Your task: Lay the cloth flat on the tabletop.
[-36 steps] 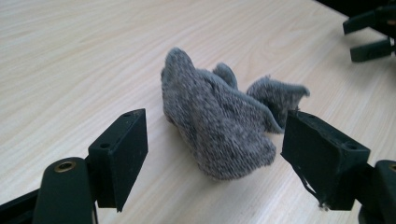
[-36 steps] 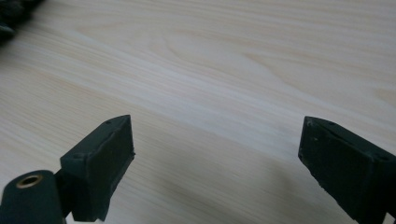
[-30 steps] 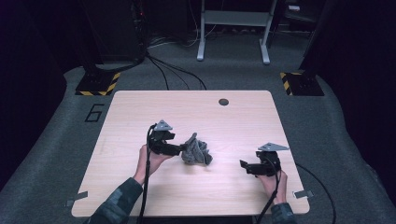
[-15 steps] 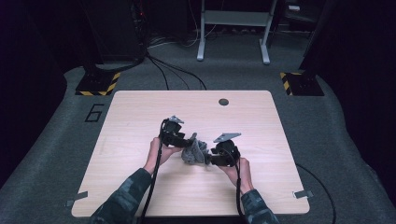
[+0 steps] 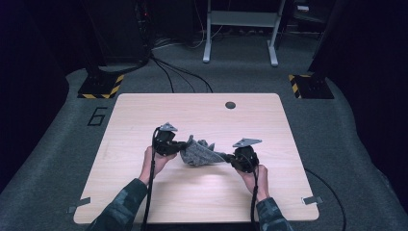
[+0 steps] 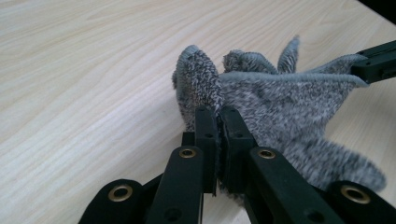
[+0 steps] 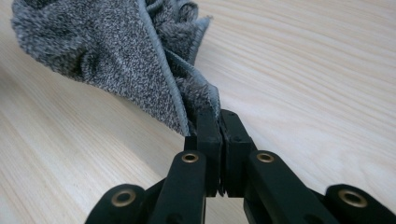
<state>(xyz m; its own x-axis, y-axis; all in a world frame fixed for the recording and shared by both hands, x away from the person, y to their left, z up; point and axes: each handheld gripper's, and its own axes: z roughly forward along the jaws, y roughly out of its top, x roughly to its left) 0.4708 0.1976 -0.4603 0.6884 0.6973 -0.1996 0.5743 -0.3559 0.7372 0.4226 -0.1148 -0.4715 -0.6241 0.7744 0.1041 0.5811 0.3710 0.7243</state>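
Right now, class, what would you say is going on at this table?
A person holds a two-jaw gripper in each hand over a wooden table. Both work on one grey cloth. The left gripper has its jaws shut on one edge, and the right gripper has its jaws shut on another. The cloth is bunched between them near the table's middle, not spread flat.

You have one grey cloth (image 5: 201, 153) at the middle of one wooden table (image 5: 144, 115). You hold two grippers: the left gripper (image 5: 179, 147) pinches the cloth from 9 o'clock, the right gripper (image 5: 228, 158) from 3 o'clock. One dark round hole (image 5: 230, 105) sits toward 12 o'clock. Off the table you have two yellow-and-black striped floor plates (image 5: 102, 86), at 10 and 2 o'clock.
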